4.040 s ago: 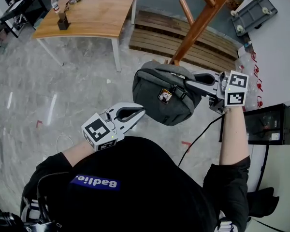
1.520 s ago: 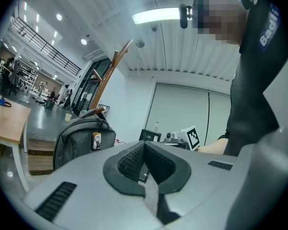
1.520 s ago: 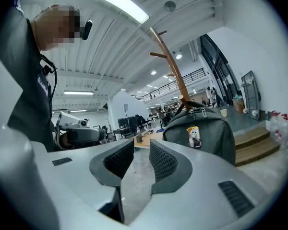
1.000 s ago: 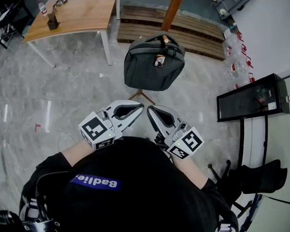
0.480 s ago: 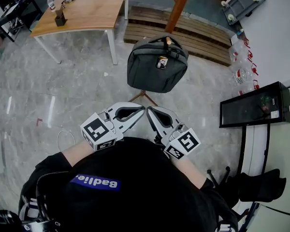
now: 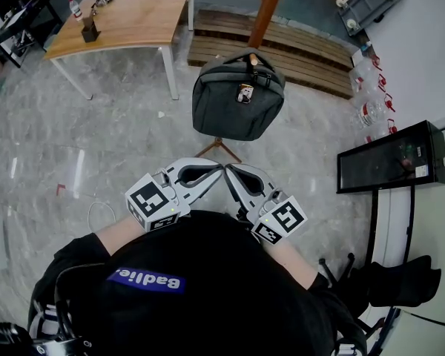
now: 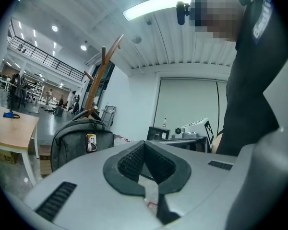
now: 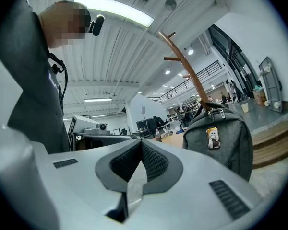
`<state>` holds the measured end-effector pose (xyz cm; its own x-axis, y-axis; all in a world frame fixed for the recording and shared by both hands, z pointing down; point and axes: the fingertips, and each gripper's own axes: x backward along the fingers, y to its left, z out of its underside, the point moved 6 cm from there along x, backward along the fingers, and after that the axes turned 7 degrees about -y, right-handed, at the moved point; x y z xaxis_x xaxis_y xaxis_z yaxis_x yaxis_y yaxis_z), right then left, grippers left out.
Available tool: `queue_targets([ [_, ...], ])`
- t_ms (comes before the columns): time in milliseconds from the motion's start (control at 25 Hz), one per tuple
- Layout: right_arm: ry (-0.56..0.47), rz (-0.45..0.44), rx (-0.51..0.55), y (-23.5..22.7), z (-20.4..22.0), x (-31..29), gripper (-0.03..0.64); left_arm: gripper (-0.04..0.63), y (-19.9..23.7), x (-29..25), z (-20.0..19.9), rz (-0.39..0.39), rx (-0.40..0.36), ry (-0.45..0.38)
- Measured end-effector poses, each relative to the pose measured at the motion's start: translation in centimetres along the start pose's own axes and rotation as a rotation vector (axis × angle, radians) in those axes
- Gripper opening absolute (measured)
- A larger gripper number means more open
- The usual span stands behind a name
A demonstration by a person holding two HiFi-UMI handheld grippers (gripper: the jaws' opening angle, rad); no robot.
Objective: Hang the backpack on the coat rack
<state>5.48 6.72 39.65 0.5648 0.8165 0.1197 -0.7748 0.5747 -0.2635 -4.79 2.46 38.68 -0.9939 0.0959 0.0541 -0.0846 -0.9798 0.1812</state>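
In the head view, the backpack [image 6: 238, 99] hangs from a peg on the coat rack [image 6: 268, 10], at twelve o'clock from both tools and well apart from them. The rack's pole is cut off by the top edge, and the bag hides most of its base. The left gripper [image 6: 220, 168] and right gripper [image 6: 227, 170] sit close against the person's chest with their tips nearly meeting. Bare floor lies between the tips and the bag. A wooden table [image 6: 133, 17] stands at ten o'clock, a slatted wooden platform [image 6: 304, 50] at one o'clock and a black cabinet [image 6: 389, 158] at three o'clock.

In the left gripper view, the left gripper [image 7: 145, 143] has its jaws pressed together with nothing between them. The backpack [image 7: 79, 145] is at nine o'clock, partly hidden behind the jaw's body. The coat rack [image 7: 98, 75] rises above it and the table [image 7: 12, 128] is cut off at the left edge.

In the right gripper view, the right gripper [image 8: 141, 143] is also fully closed and empty. The backpack [image 8: 218, 140] hangs at three o'clock with its bottom hidden by the jaw, and the coat rack [image 8: 187, 66] stands above it.
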Motion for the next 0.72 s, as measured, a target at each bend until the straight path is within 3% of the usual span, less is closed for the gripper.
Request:
queue_targets([
  [720, -0.005, 0.006, -0.018, 0.71, 0.21, 0.85, 0.005, 0.000, -0.88, 0.11, 0.19, 0.015, -0.002, 0.005],
])
